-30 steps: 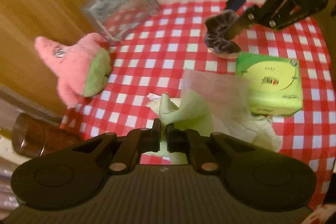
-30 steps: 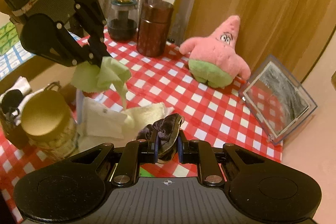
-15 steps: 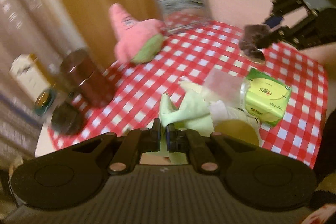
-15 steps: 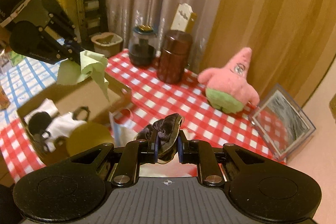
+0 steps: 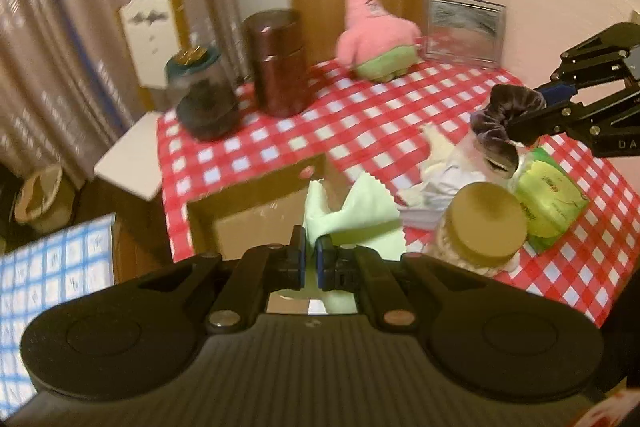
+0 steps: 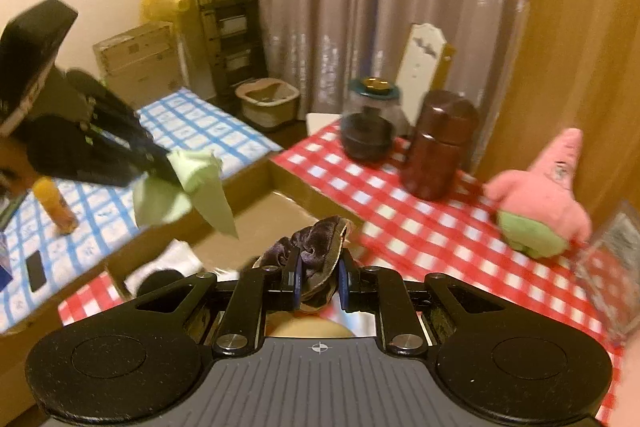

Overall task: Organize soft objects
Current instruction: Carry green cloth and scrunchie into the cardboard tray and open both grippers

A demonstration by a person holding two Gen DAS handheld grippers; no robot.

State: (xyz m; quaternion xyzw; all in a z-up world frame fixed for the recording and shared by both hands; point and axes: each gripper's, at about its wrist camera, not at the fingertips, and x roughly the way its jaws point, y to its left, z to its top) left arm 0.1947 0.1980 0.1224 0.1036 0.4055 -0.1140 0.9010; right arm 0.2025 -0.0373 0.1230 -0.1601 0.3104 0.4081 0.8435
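Observation:
My left gripper (image 5: 311, 254) is shut on a pale green cloth (image 5: 352, 215), which hangs over an open cardboard box (image 5: 240, 223). From the right wrist view the same cloth (image 6: 192, 183) dangles from the left gripper (image 6: 170, 167) above the box (image 6: 256, 183). My right gripper (image 6: 319, 281) is shut on a dark purple velvet scrunchie (image 6: 316, 247); the left wrist view shows the scrunchie (image 5: 504, 119) held in the air above the table. A pink star plush toy (image 6: 544, 195) sits on the red checked tablecloth (image 6: 424, 239). White and dark items lie in the box's near corner (image 6: 160, 271).
On the table stand a brown canister (image 5: 278, 63), a dark glass jar (image 5: 204, 95), a gold-lidded jar (image 5: 484, 227), a green tissue pack (image 5: 548, 203), white cloths (image 5: 444, 171) and a clear frame (image 5: 464, 25). Left of the box, a blue checked surface (image 6: 80, 219) bears an orange bottle (image 6: 54, 203) and phone (image 6: 35, 271).
Both grippers have risen and swung left, from above the table toward the cardboard box, each keeping its hold. The left gripper has also rolled, so its view now stands upright.

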